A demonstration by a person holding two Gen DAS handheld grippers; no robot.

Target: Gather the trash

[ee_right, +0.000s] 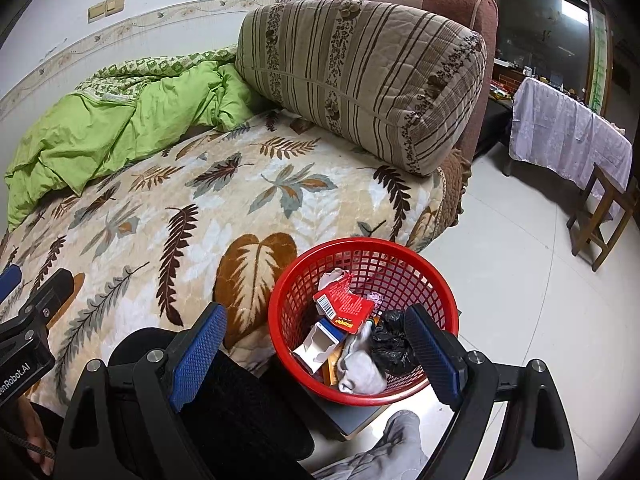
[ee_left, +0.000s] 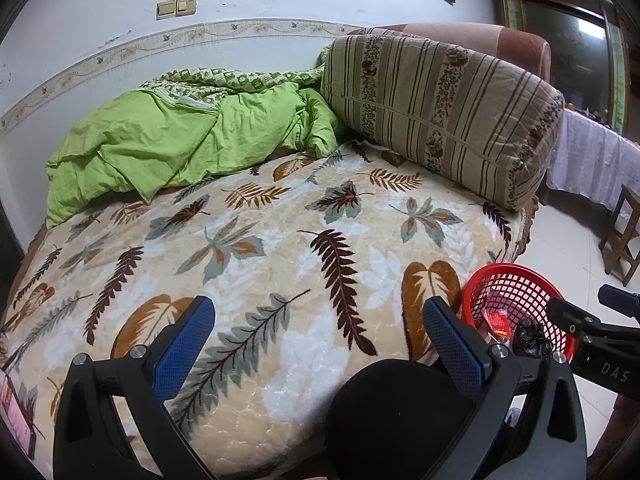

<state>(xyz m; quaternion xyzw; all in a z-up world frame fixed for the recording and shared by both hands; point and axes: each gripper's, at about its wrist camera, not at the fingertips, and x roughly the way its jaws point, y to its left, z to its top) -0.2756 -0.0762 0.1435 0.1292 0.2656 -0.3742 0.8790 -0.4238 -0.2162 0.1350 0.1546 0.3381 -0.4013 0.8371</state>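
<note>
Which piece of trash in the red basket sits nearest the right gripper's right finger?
The crumpled black plastic bag, touching that finger; the red carton lies farther left.

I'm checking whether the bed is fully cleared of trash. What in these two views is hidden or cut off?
- Left wrist view: most of the red basket is hidden by the left gripper and right gripper.
- Right wrist view: the basket bottom lies under the red carton, black bag and grey sock.
- Both views: whatever lies under the green quilt or behind the striped pillow is covered.
</note>
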